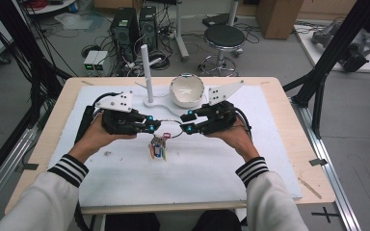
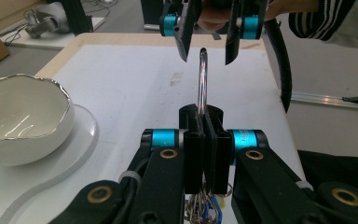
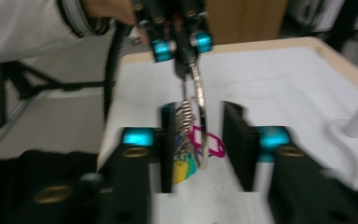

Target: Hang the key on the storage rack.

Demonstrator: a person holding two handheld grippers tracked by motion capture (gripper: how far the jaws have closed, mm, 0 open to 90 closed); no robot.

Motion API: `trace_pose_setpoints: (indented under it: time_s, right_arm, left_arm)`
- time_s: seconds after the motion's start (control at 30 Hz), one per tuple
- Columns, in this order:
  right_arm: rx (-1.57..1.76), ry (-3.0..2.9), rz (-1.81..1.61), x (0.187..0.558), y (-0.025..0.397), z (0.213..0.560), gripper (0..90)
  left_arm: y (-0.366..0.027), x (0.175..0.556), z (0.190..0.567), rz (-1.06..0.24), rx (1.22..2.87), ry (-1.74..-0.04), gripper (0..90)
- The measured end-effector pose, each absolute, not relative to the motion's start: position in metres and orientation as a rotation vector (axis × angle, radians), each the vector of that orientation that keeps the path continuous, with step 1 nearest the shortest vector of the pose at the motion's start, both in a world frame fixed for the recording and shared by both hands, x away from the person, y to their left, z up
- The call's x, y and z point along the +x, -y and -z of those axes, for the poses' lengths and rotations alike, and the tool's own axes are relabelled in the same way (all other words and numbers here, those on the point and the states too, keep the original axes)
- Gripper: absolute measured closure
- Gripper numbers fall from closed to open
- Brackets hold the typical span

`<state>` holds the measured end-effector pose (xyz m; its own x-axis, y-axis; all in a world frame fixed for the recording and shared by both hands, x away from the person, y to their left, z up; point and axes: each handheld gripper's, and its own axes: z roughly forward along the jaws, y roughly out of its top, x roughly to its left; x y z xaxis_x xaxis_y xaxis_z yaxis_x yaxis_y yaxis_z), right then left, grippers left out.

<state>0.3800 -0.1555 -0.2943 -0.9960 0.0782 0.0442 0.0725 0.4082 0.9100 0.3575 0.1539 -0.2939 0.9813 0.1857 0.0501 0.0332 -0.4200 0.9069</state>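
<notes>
Near edge of table (image 1: 289, 190): both forearms in white sleeves with striped cuffs come in over the white mat (image 1: 197, 168), which is bare from the near edge up to the hands.

Mid-table: left gripper (image 1: 150, 124) has its jaws pressed together on the metal ring (image 2: 202, 79), holding it off the mat. Ring stands edge-on in the left gripper view, thin, shiny, upright. A bunch of small coloured tags (image 1: 158, 148) (pink, yellow, green, blue) and small metal loops hangs from the ring, just above the mat, between the two grippers.

Right gripper (image 1: 189, 122): jaws apart, one on each side of the ring's far arc, not touching it in the left gripper view. The right gripper view is blurred; ring and tags sit in the gap between its jaws.

Farther: white bowl (image 1: 187, 90) with a silvery rim, tilted, nothing seen inside it. It rests on a flat white base (image 1: 161, 101) that also carries an upright white post (image 1: 147, 72). Both stand just beyond the grippers.

Edges: open mat left and right of the hands; wooden margin all round.
</notes>
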Motion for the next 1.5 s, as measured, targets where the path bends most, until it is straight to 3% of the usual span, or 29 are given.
trace_pose_setpoints:
  time_s: [0.03,0.1,0.13,0.17,0.27,0.77,1.1,1.5]
  right_arm:
    - [0.149,-2.621,-1.702,0.380,0.159,0.295,45.3]
    - [0.214,-2.560,-1.666,0.379,0.161,0.296,27.2]
    - [0.214,-2.560,-1.666,0.379,0.161,0.296,27.2]
    - [0.278,-2.515,-1.638,0.377,0.164,0.297,10.1]
    - [0.354,-2.449,-1.615,0.373,0.170,0.299,0.9]
    - [0.479,-2.244,-1.652,0.355,0.221,0.316,0.9]
    - [0.628,-2.113,-1.683,0.339,0.264,0.351,0.9]
    - [0.740,-2.007,-1.659,0.330,0.285,0.387,0.9]
  left_arm:
    - [-0.156,0.359,0.291,-0.174,2.001,-0.162,87.2]
    - [-0.156,0.360,0.289,-0.183,1.998,-0.168,87.1]
    - [-0.158,0.361,0.287,-0.186,1.992,-0.178,87.1]
    - [-0.159,0.362,0.286,-0.189,1.992,-0.185,87.2]
    - [-0.162,0.365,0.280,-0.209,2.004,-0.199,87.2]
    - [-0.186,0.393,0.264,-0.324,1.963,-0.362,87.1]
    - [-0.194,0.416,0.273,-0.365,1.935,-0.472,87.1]
    - [-0.201,0.441,0.288,-0.420,1.917,-0.586,87.1]
